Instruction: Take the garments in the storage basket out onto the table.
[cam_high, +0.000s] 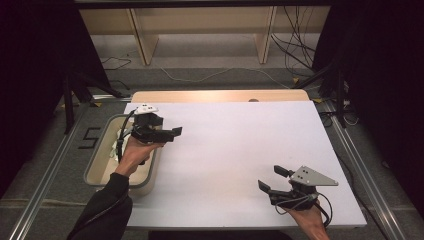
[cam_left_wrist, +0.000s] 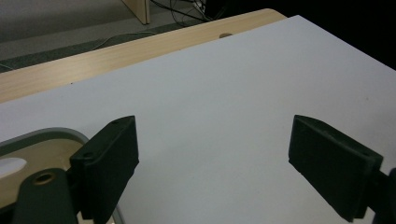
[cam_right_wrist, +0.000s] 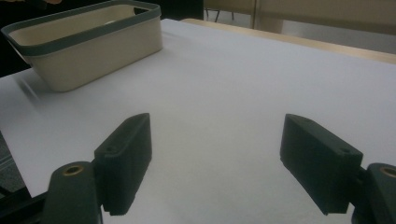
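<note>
The left gripper (cam_high: 176, 132) was held over the rim of the cream storage bin (cam_high: 94, 172) at the worktop's (cam_high: 235, 145) left edge, fingers spread wide and holding nothing, pointing across the white surface; this placement suggests work at the bin. The bin held pale items, too indistinct to identify. The right gripper (cam_high: 272, 178) hovered low near the front right of the worktop, well apart from the bin, fingers likewise apart and empty, seemingly on standby.
</note>
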